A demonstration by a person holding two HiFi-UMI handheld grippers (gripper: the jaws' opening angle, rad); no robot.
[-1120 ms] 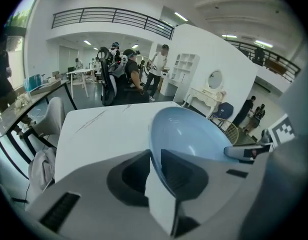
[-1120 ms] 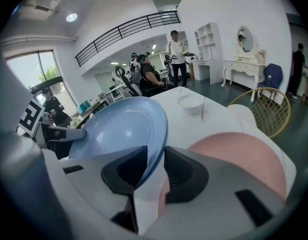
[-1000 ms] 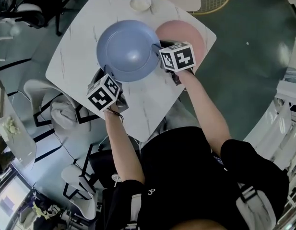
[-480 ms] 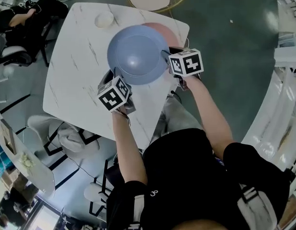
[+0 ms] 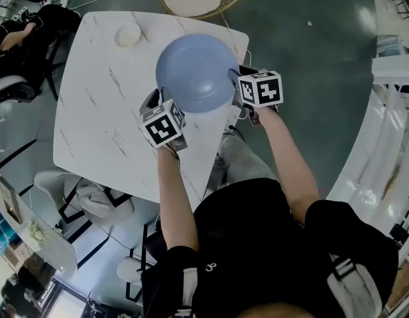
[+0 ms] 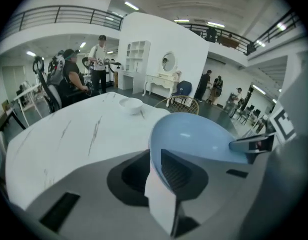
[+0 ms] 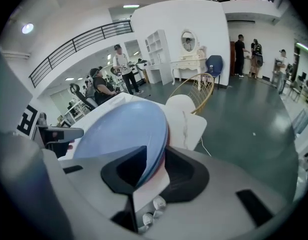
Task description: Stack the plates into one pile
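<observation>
Left gripper point(image 6: 154, 164) is clamped on the blue plate's point(image 5: 196, 71) near-left rim. The right gripper point(image 7: 154, 169) has the near-right rim between jaws that have just been opening. The plate sits squarely over the pink plate point(image 7: 166, 134) — at the table's point(image 5: 98, 111) far-right corner.

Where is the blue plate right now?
Head view, upper centre: the blue plate is over the table's far right corner, rim in the left gripper and right gripper, which has just been opening; a white bowl lies left.
</observation>
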